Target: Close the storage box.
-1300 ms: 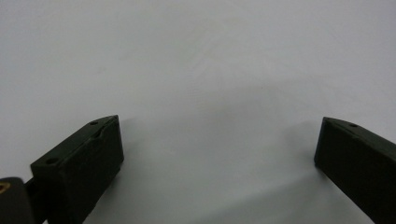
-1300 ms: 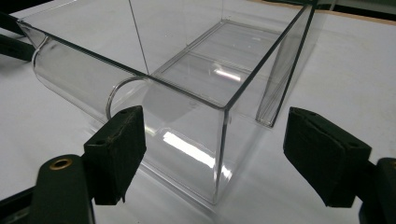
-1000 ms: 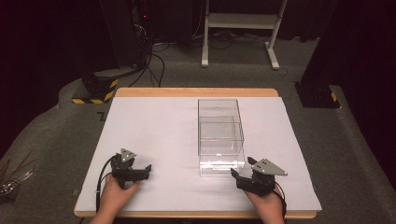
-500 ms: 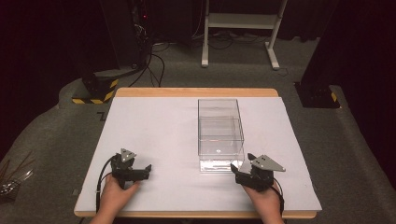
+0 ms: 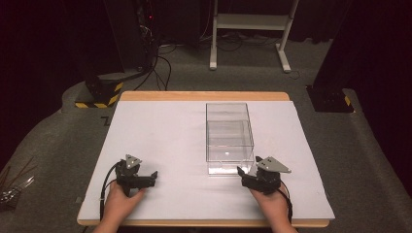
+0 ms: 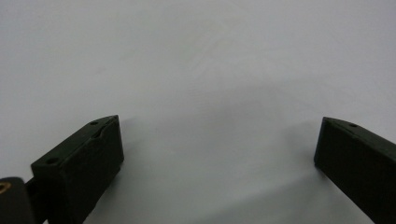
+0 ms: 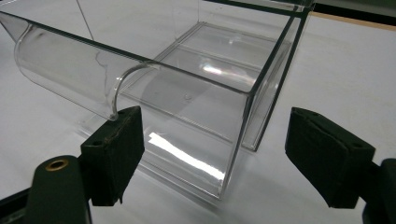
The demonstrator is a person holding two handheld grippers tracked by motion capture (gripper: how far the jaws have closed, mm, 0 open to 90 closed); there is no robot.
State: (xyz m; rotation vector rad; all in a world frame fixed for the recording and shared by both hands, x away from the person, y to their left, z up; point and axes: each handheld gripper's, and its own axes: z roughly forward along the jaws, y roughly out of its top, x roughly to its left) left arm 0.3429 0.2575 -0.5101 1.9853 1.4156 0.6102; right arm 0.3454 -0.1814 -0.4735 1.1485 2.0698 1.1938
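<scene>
A clear plastic box (image 5: pixel 228 131) stands open-topped on the white sheet (image 5: pixel 165 136), right of the middle. In the right gripper view the box (image 7: pixel 196 88) has a curved lip along its near side. My right gripper (image 5: pixel 243 171) sits at the box's near right corner. Its jaws (image 7: pixel 212 114) are opening, with the corner between them and no pad pressing on it. The left pad stands just under the lip. My left gripper (image 5: pixel 154 175) rests at the front left, far from the box. It stands open (image 6: pixel 218 123) over bare sheet, with nothing between its jaws.
The sheet covers a wooden table whose front edge (image 5: pixel 194 223) runs just behind both hands. Beyond the table lie dark floor, cables, a white stand (image 5: pixel 252 29) and a black-and-yellow base (image 5: pixel 99 94). Thin metal pieces (image 5: pixel 12 187) lie on the floor at the left.
My right gripper has edged a little up and left, closer to the box's near corner. The left gripper and the box have stayed put.
</scene>
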